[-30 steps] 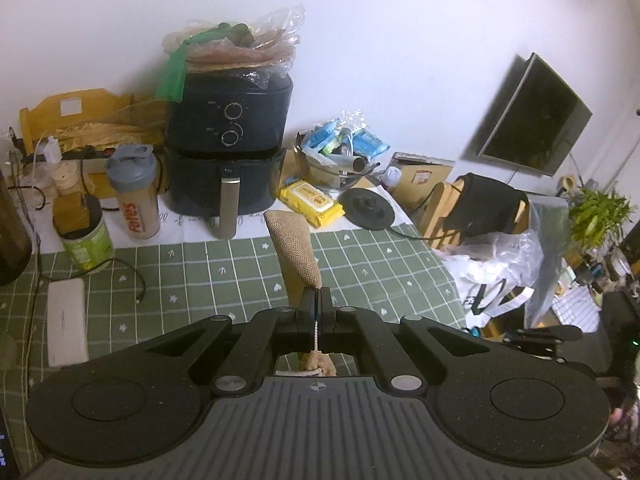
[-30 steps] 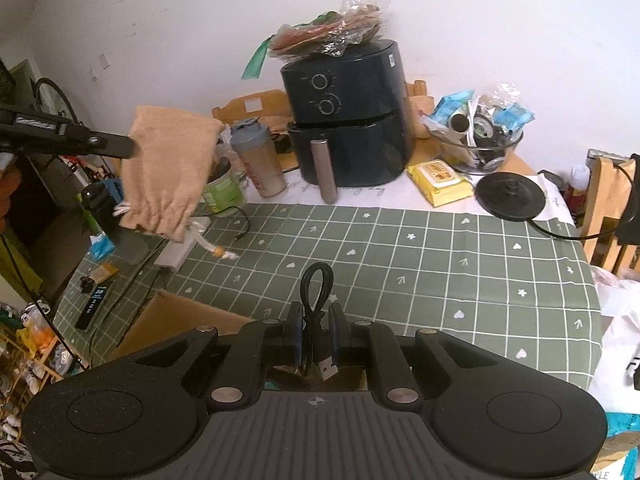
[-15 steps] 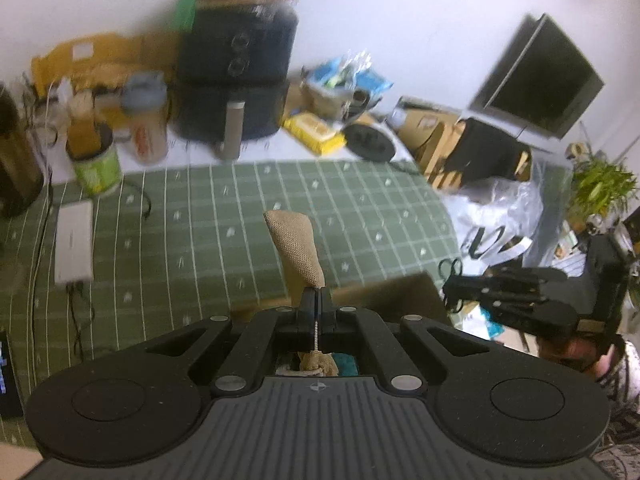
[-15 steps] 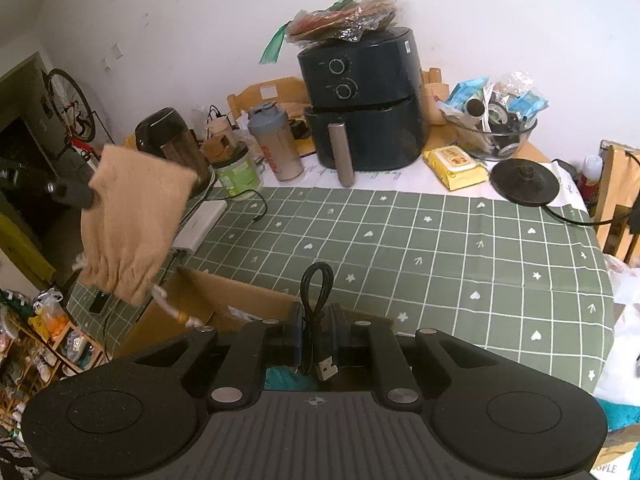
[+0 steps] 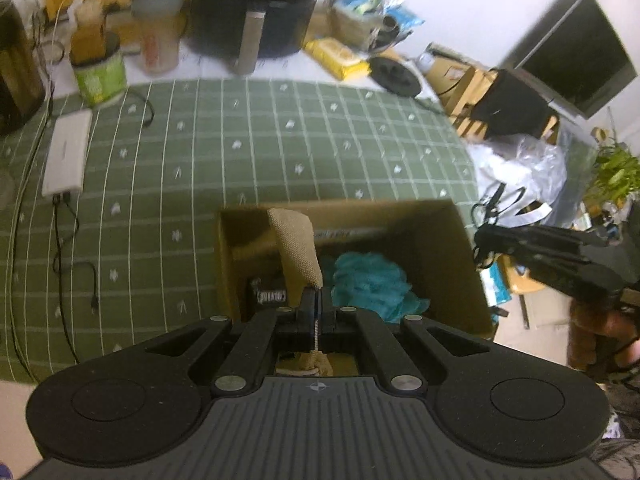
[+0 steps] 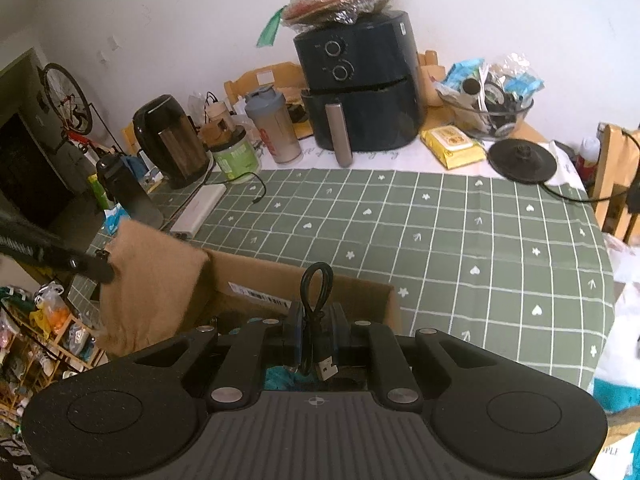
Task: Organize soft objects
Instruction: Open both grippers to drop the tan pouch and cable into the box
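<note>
On our left, we see the left gripper (image 5: 317,300) with its jaws closed tight on the drawstring end of a tan burlap pouch (image 5: 295,247), which stands up in front of the fingers over the open cardboard box (image 5: 448,256). From the right wrist view the same pouch (image 6: 150,284) hangs at the box's left wall, with the left gripper's fingers (image 6: 90,266) reaching in from the left edge. The box sits at the near edge of the green checked tablecloth (image 5: 248,148). Inside the box, just right of the pouch, lies a teal fluffy cloth (image 5: 370,280), and a dark packet lies at the bottom left. Further right, our right gripper (image 6: 316,330) has its jaws clamped on a black looped USB cable (image 6: 316,292), the loop sticking up and the plug (image 6: 326,368) hanging behind the fingers. It hovers above the box's near side. At the back of the table stand a kettle (image 6: 172,140), a shaker bottle (image 6: 274,126) and a dark air fryer (image 6: 360,84).
</note>
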{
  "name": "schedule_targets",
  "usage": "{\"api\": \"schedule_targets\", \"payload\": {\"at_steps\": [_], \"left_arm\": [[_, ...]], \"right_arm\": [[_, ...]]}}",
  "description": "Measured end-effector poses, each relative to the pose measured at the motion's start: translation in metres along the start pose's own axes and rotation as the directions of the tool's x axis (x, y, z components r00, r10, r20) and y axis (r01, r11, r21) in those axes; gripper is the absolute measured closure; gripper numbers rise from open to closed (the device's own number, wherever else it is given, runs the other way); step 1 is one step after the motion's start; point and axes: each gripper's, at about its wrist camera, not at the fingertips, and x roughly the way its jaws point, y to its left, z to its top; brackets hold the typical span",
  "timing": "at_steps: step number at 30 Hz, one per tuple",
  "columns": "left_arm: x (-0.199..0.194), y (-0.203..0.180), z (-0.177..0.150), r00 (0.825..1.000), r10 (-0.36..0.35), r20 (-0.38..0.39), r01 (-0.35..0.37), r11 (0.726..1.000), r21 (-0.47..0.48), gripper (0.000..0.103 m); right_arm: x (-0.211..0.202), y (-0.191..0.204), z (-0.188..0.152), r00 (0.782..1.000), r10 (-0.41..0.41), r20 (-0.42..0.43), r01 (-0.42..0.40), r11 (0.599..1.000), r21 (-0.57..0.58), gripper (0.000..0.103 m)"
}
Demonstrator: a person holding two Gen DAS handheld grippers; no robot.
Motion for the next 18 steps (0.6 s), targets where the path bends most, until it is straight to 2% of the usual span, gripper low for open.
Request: {"api": "schedule_targets", "payload": {"at_steps": [5,8,9,13,18], "left_arm": [[0.016,0.001,-0.010,0.998,0.055,-0.029,-0.056,0.998,-0.027,0.091],[0.017,0.003,-0.014,0.998,0.064,-0.029,-0.065,0.997,-0.050,0.069],[0.017,0.002,-0.015,0.997,0.071,-0.026,-0.072,0.996,-0.051,0.065],[0.015,-0.002,-0.020,0.995,0.098,-0.009,-0.098,0.994,-0.054,0.058],[0.014,-0.006,-0.024,0.994,0.107,0.017,-0.106,0.992,-0.064,0.056]], "right_arm": [[0.007,0.001,0.002,0.998,-0.019,-0.054,0.020,0.999,0.026,0.088],[0.013,0.005,0.006,0.995,-0.035,-0.098,0.037,0.999,0.023,0.088],[0.017,0.007,0.009,0.992,-0.044,-0.115,0.047,0.999,0.019,0.088],[0.031,0.016,0.018,0.980,-0.072,-0.188,0.073,0.997,-0.002,0.087],[0.052,0.024,0.025,0.948,-0.124,-0.294,0.114,0.992,-0.051,0.086]]}}
